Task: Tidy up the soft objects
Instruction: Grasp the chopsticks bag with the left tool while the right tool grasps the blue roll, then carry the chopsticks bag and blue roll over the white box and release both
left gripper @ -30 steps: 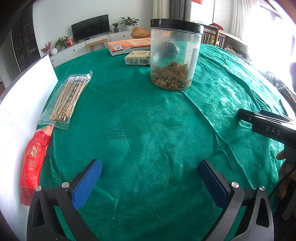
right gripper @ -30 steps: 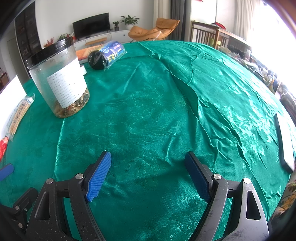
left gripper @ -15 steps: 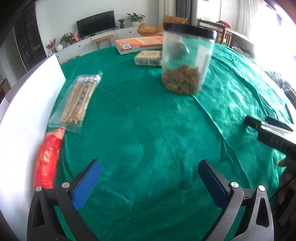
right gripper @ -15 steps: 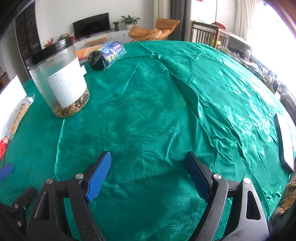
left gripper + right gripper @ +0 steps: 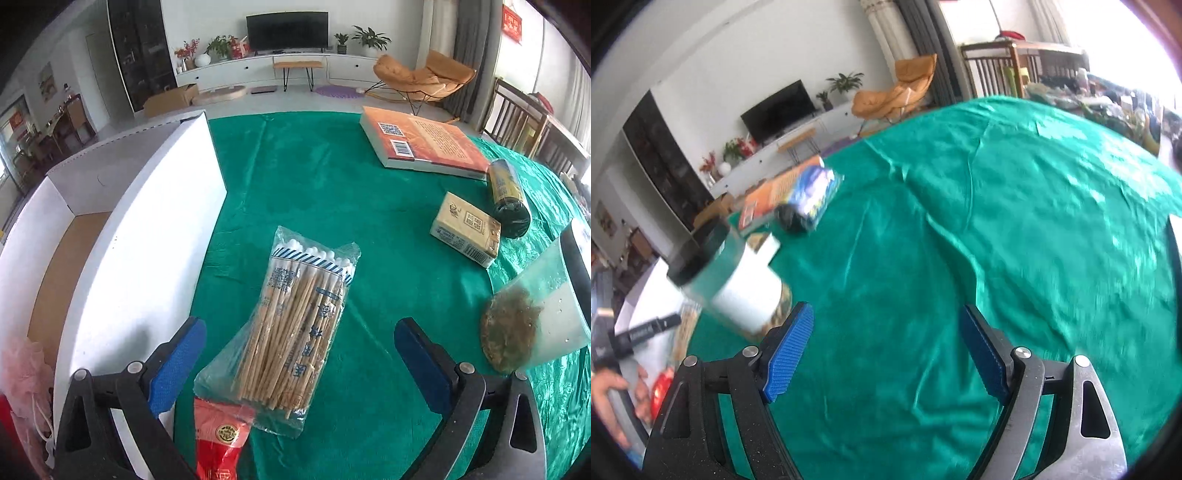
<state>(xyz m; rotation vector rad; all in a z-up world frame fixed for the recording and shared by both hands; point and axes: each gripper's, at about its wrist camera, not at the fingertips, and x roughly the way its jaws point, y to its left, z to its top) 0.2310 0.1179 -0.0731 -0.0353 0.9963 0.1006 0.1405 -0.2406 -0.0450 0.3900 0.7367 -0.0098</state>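
1. Left gripper (image 5: 299,354): spread wide, nothing between the two blue pads (image 5: 177,365), poised above one clear bag of cotton swabs (image 5: 295,328) on the green tablecloth (image 5: 314,184).
2. Bag of cotton swabs: lying at 6 o'clock in the left wrist view, long axis tilted toward 1 o'clock, cotton tips at the far end.
3. One red packet (image 5: 218,443): at 6 o'clock, its top edge tucked under the near end of the swab bag, touching it.
4. One white cardboard box (image 5: 147,236): at 9 o'clock, open, brown inside; wall just beside the left pad.
5. One pink mesh puff (image 5: 22,376): at 8 o'clock, at the near end of the box; whether inside it, cannot tell.
6. One orange book (image 5: 424,142) at 1 o'clock; one small tan carton (image 5: 467,229) at 3 o'clock, with one dark cylinder with a yellow label (image 5: 508,199) just beyond it.
7. One clear jar (image 5: 535,317) at 4 o'clock, black lid, brown dried matter at the bottom.
8. Right gripper (image 5: 886,354): also spread open, empty, over bare tablecloth; view blurred.
9. Right wrist view: same jar at 9 o'clock, white label facing; one hand (image 5: 609,398) at 8 o'clock.
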